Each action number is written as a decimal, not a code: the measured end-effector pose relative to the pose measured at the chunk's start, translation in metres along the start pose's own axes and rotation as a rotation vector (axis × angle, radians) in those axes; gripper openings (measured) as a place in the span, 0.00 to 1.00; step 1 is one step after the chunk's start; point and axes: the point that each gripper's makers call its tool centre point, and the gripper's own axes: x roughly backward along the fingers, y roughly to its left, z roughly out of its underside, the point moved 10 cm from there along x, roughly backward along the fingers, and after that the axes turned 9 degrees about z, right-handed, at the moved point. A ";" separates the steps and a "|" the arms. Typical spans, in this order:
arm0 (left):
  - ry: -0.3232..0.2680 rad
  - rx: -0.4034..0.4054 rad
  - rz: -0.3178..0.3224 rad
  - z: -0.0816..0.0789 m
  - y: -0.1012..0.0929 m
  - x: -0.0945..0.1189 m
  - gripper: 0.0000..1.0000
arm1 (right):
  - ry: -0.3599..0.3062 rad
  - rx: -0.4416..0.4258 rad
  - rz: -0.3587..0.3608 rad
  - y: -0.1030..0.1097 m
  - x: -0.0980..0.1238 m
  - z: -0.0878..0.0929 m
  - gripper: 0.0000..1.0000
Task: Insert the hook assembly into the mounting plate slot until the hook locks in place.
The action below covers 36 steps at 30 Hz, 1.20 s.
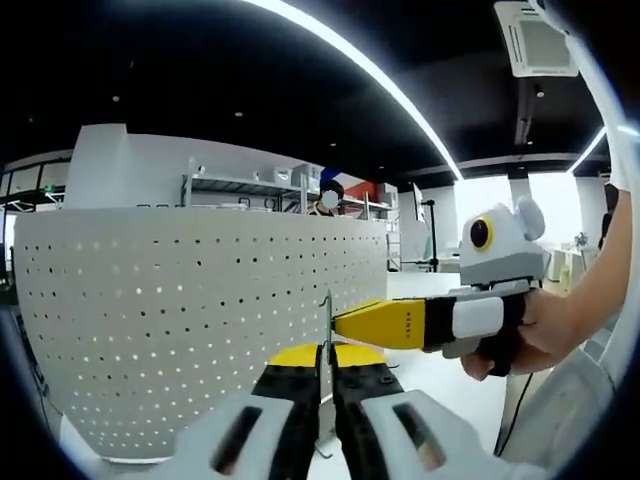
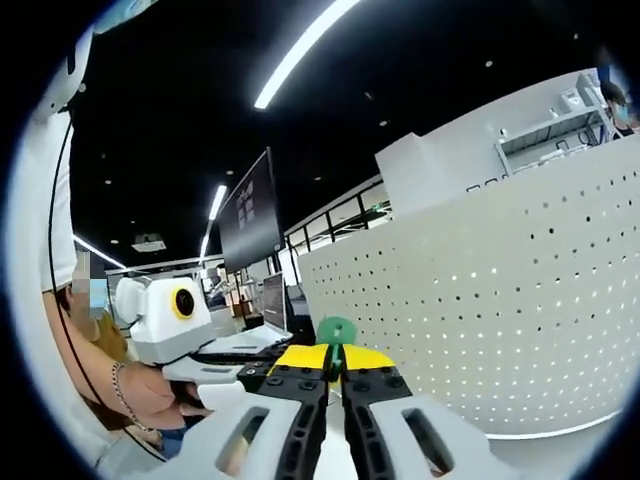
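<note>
Hook (image 1: 326, 330) between both grippers' tips (beside white perforated panel (image 1: 200, 320))

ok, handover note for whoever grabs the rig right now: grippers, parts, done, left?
Left gripper: shut on a thin metal hook, held edge-on near the edge of the white perforated panel.
Right gripper: shut on a small green piece beside the panel; in the left gripper view its tip meets the hook.
Done: both parts gripped and raised to the panel.
Left: seat the hook in its slot until it locks. I cannot make out the slot itself.
</note>
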 end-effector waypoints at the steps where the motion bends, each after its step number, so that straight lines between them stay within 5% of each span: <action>1: 0.001 -0.001 -0.001 0.000 0.000 0.000 0.03 | 0.003 0.000 -0.001 0.000 0.000 0.000 0.01; 20: 0.020 -0.001 0.009 -0.001 -0.002 0.002 0.06 | 0.020 0.019 -0.006 0.004 0.002 -0.003 0.00; 27: 0.032 -0.009 0.025 0.001 -0.003 0.001 0.31 | 0.029 0.011 -0.008 0.003 0.003 -0.003 0.00; 36: 0.075 -0.010 0.047 0.008 -0.006 -0.001 0.52 | 0.040 0.014 -0.006 0.004 0.003 -0.002 0.00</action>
